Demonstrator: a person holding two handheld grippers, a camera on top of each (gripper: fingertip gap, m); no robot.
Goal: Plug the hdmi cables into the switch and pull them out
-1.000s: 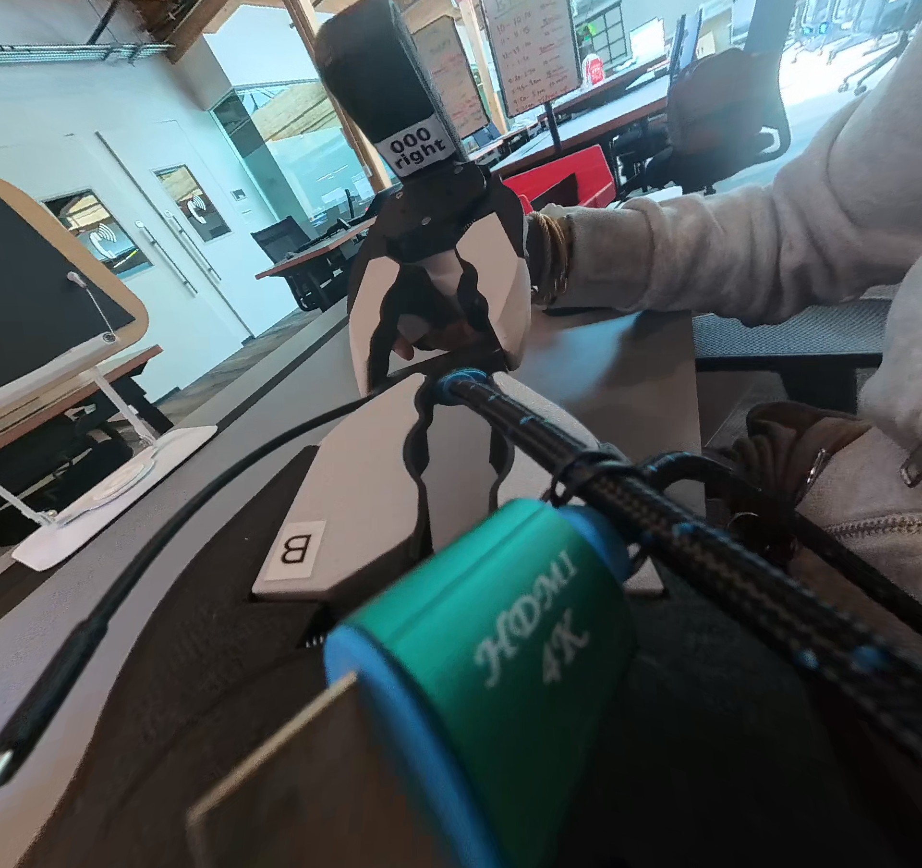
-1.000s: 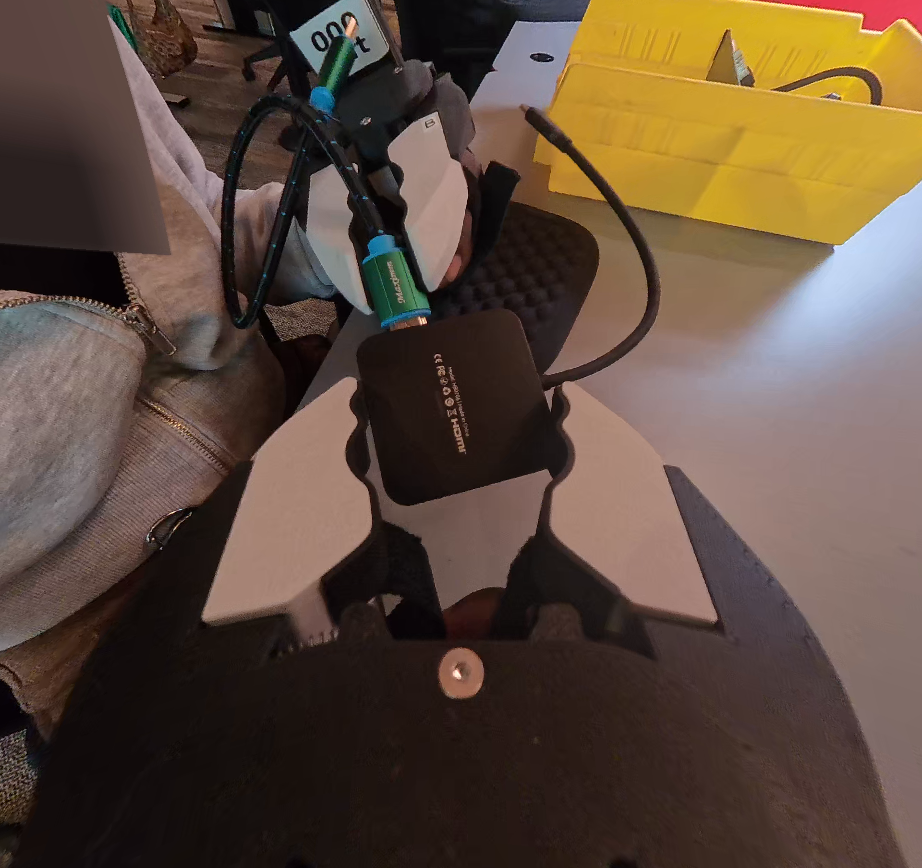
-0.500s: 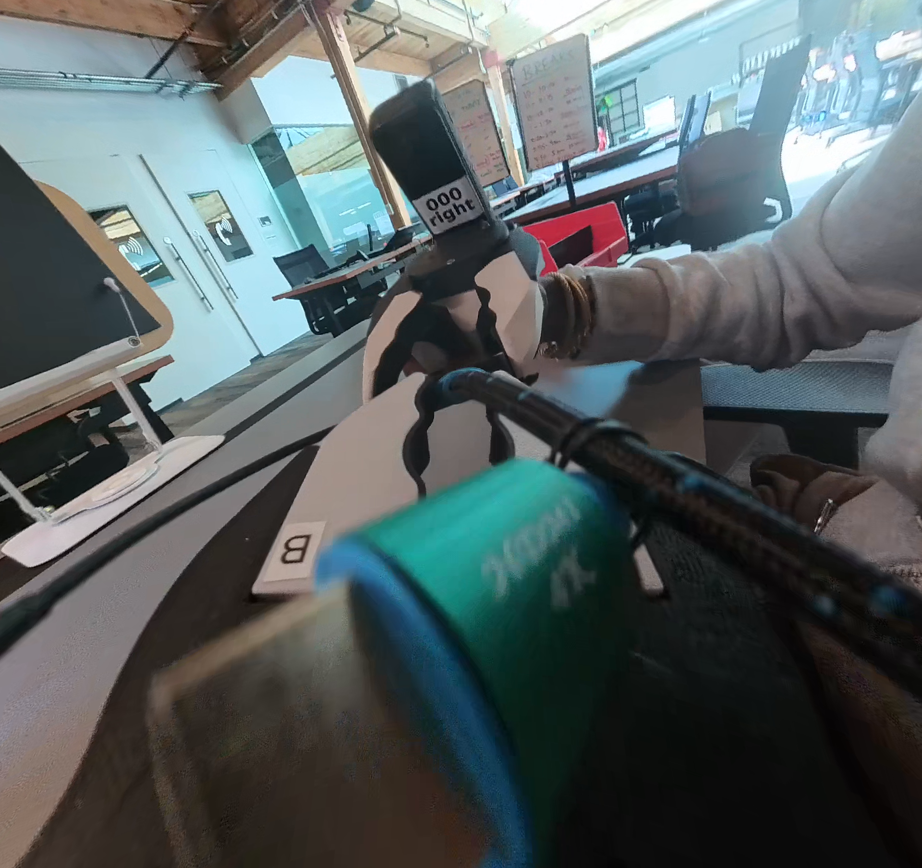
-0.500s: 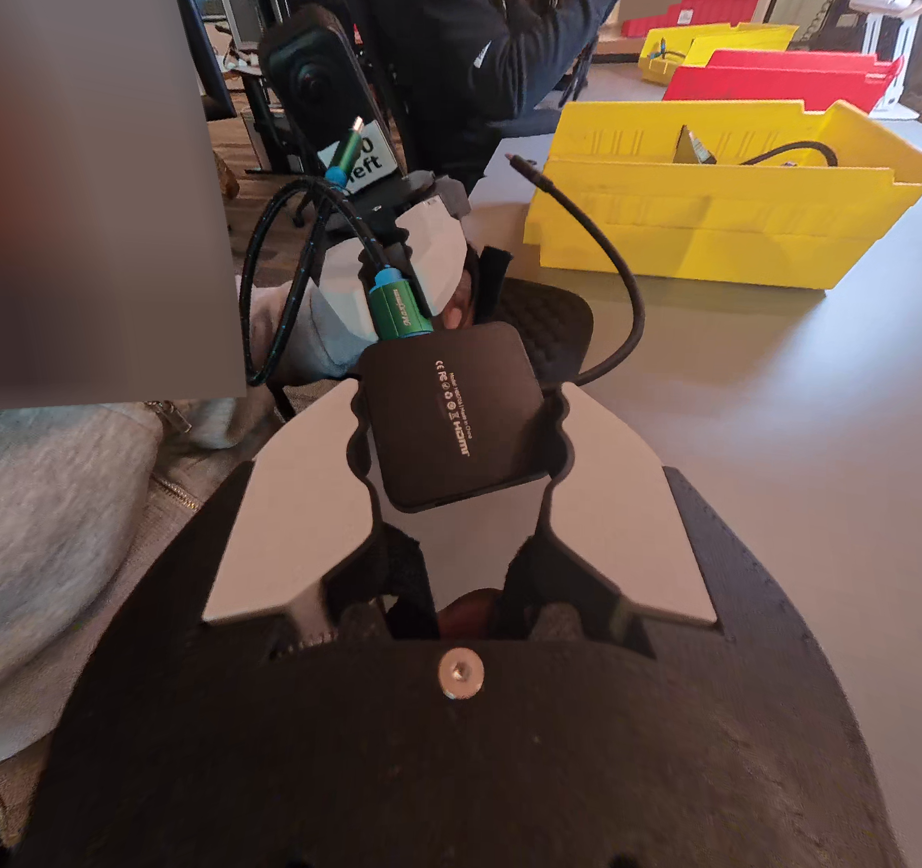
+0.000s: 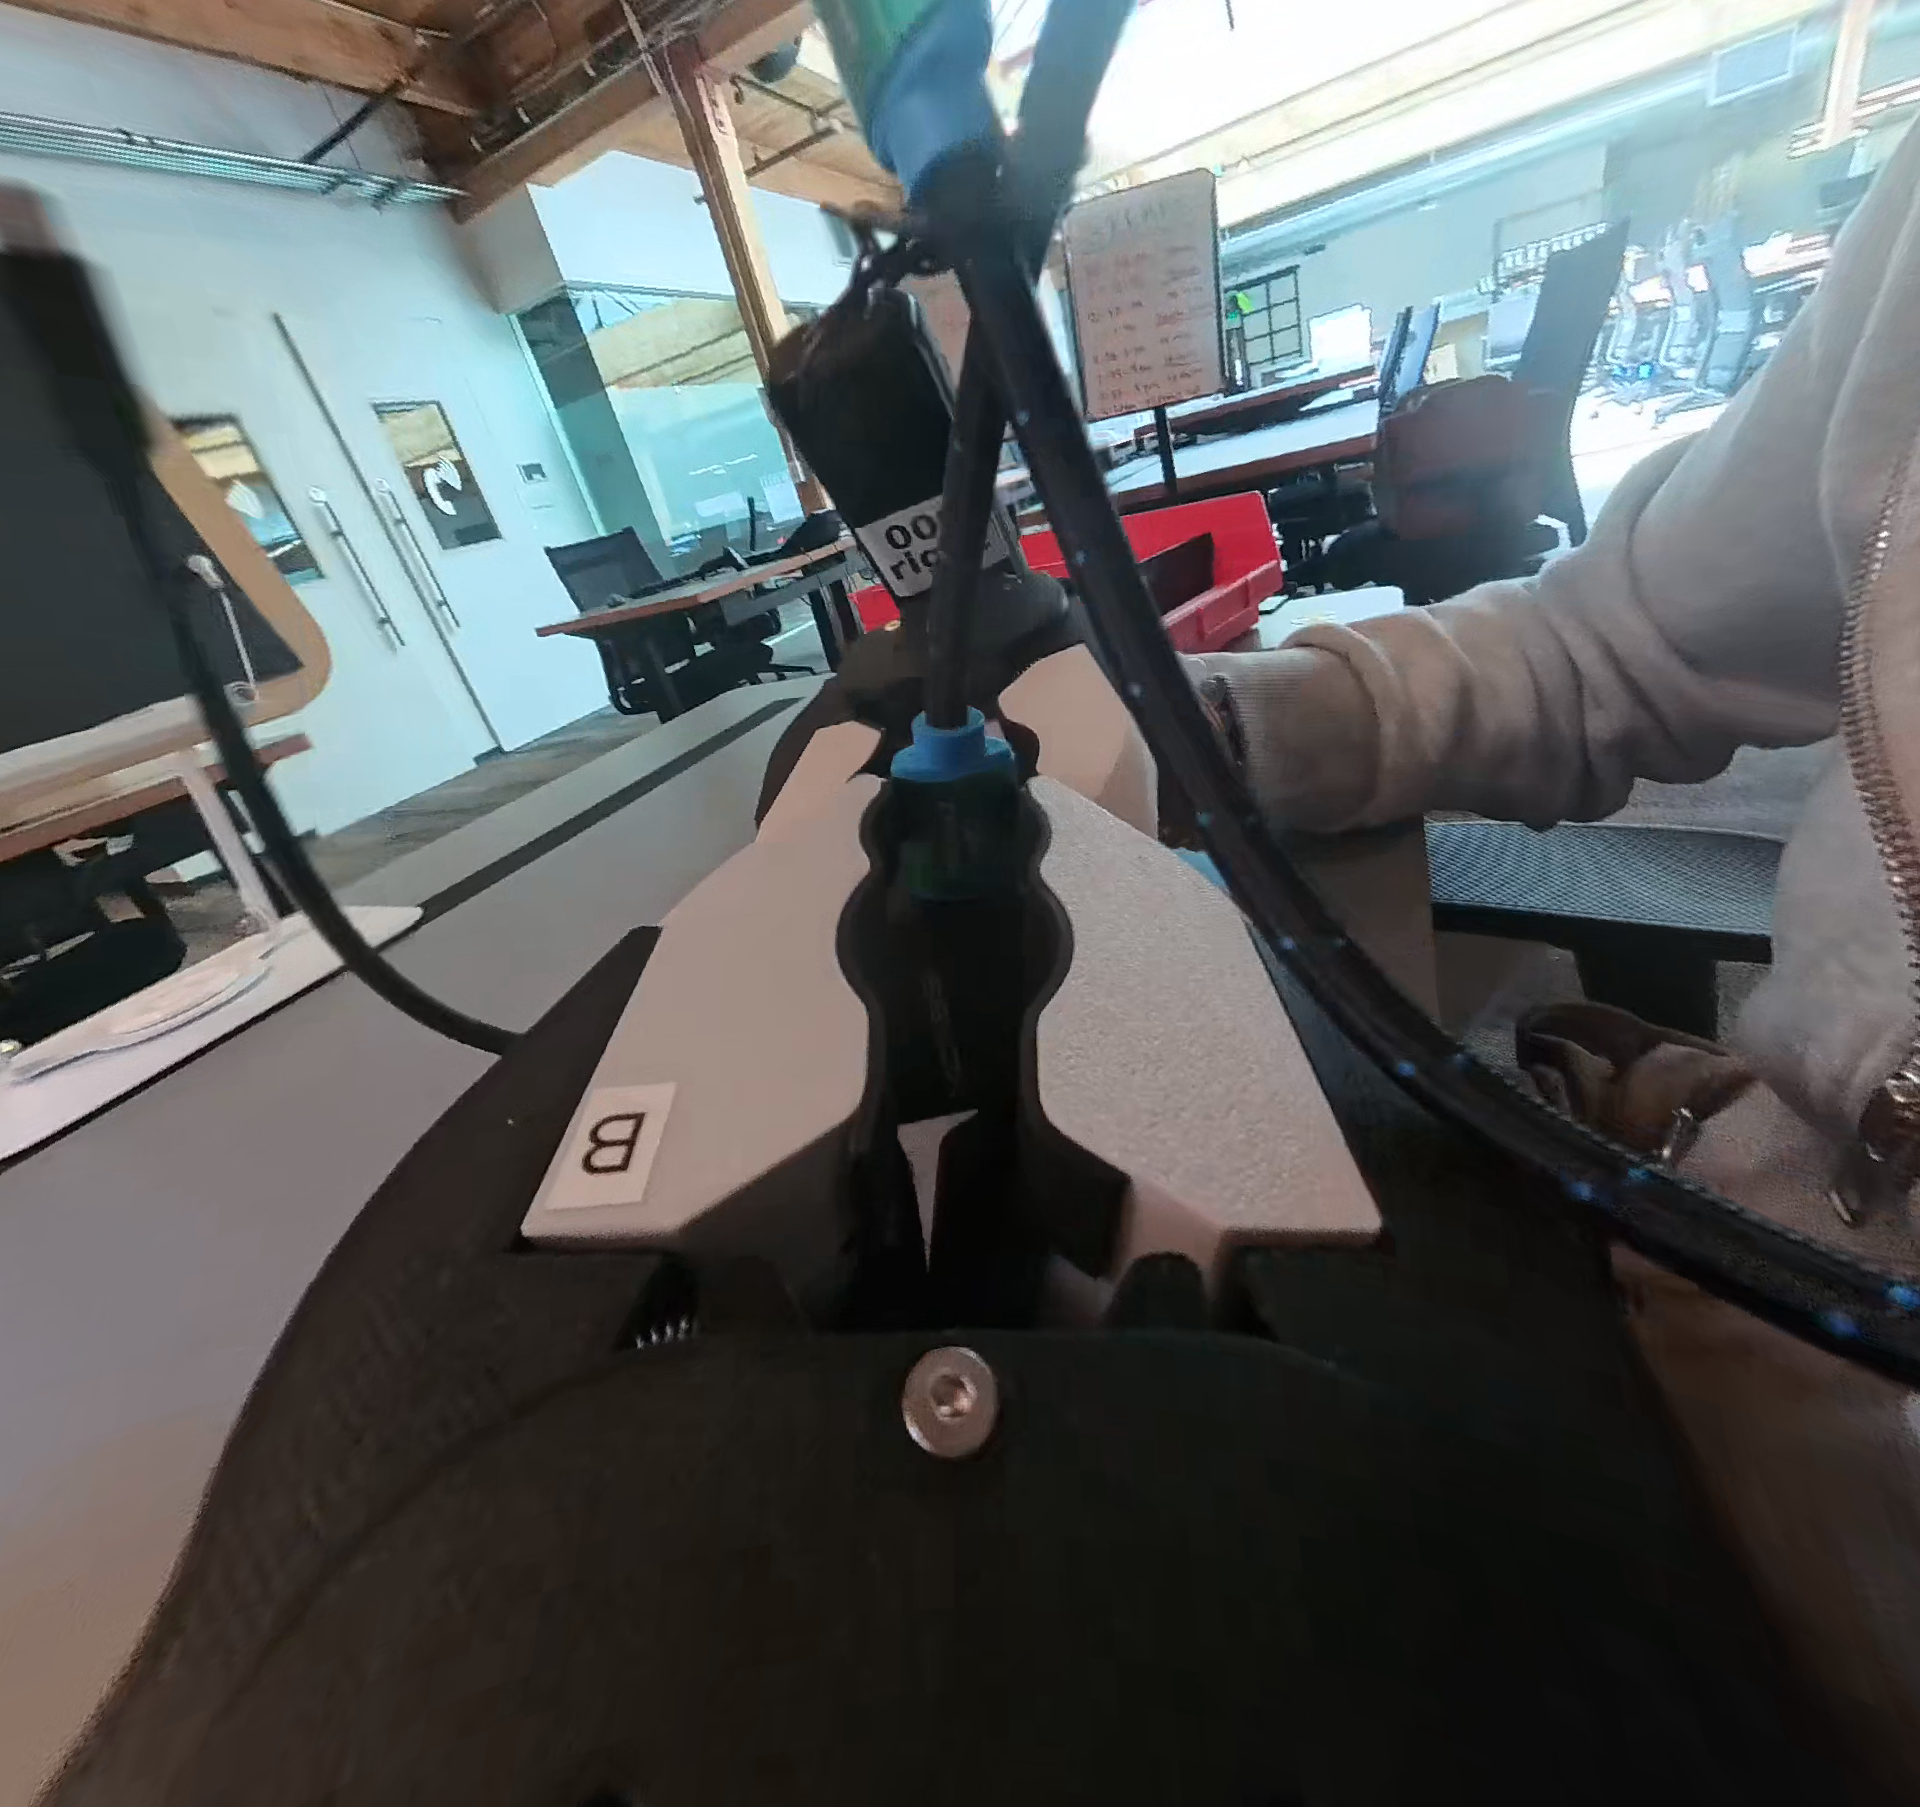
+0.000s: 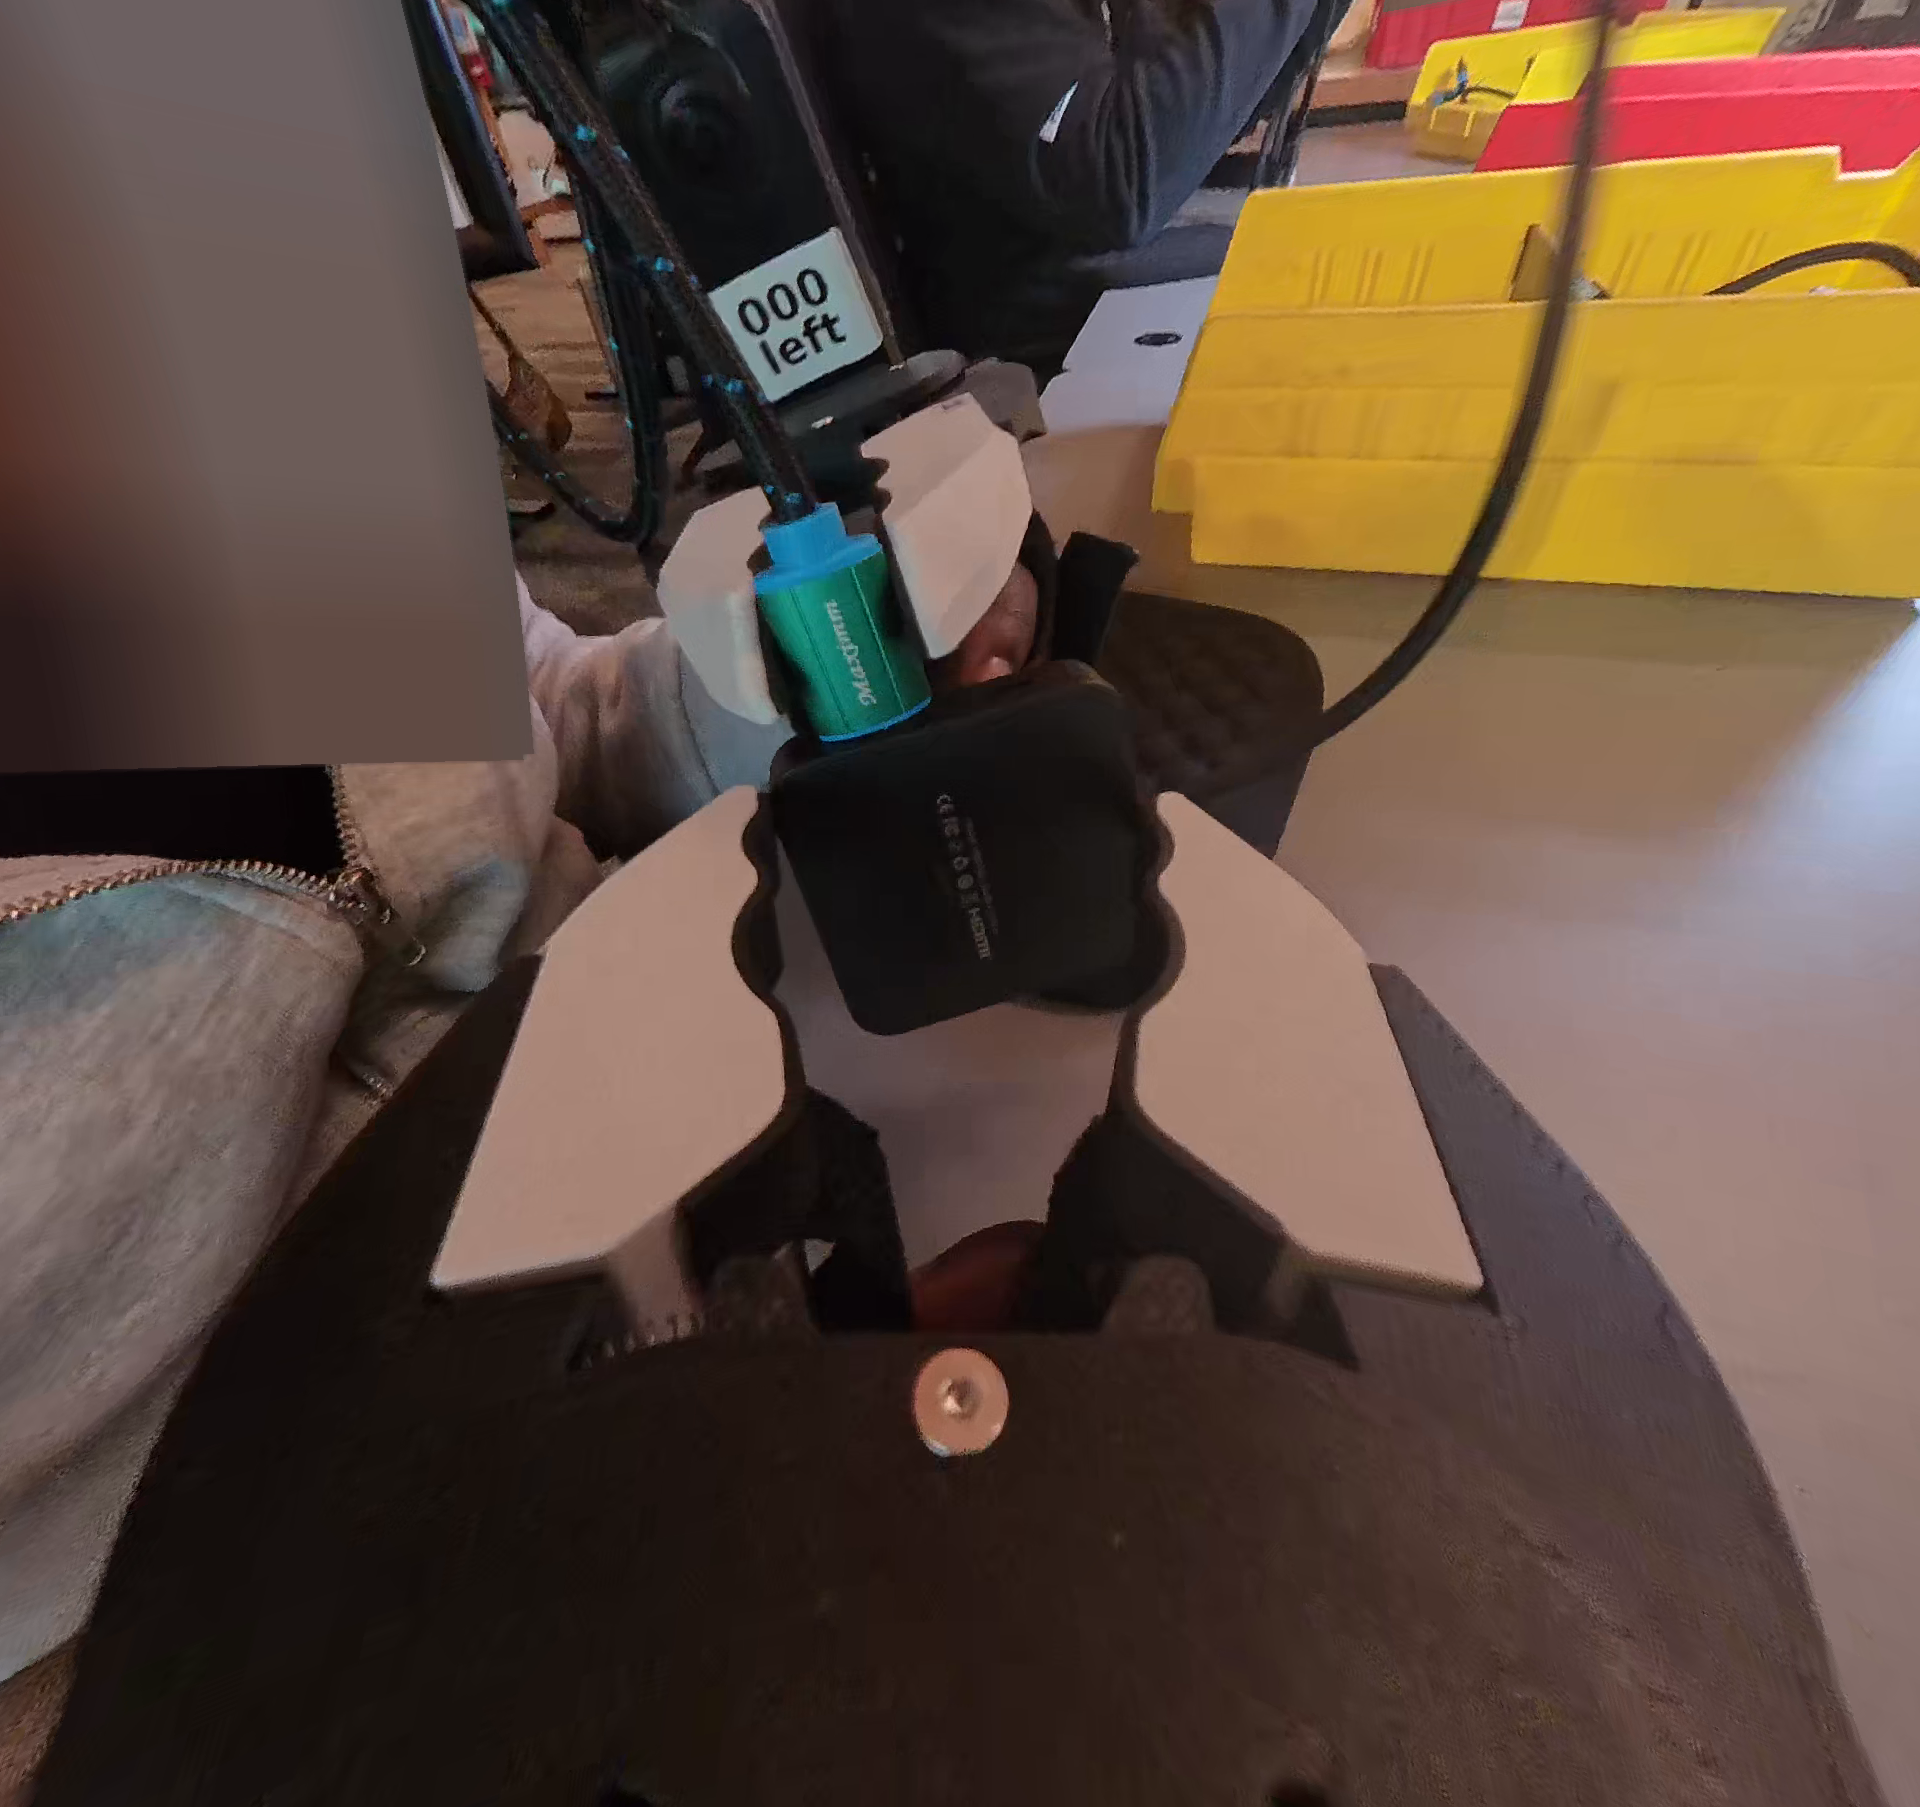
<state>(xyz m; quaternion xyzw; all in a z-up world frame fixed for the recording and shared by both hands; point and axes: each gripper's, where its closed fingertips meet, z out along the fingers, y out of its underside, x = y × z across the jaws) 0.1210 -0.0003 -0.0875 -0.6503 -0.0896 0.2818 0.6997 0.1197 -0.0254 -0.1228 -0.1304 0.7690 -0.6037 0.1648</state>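
The right gripper (image 6: 956,910) pinches the black switch (image 6: 971,884) by its two side edges, holding it clear of the grey table (image 6: 1558,926). The left gripper (image 6: 831,604) faces it with its fingers pressed on the green plug (image 6: 844,651) of a braided HDMI cable (image 6: 665,271). In the left wrist view that plug (image 5: 951,827) sits gripped between the left fingers (image 5: 1132,947), with the switch edge-on nearer the camera.

A second ago the plug's metal tip was only meeting the switch's far edge, with bare metal showing. Now the green shell sits tight against that edge and no metal shows, so the plug looks seated (or very nearly; the port itself is hidden). Both tools have also risen and tilted, and the cable's free green plug (image 5: 894,12) has swung from just under the left camera to hang high overhead. By my reading the plug-in half for this cable is done, and a straight pull out comes next. Any twist could lever the switch out of the right fingers.

The switch's own thin black lead (image 6: 1496,469) arcs up over the table. Behind it, a yellow bin (image 6: 1455,427) holds a black cable (image 6: 1829,266) and a small box-like item. A red bin (image 6: 1714,110) and another yellow one stand farther back, contents unclear.
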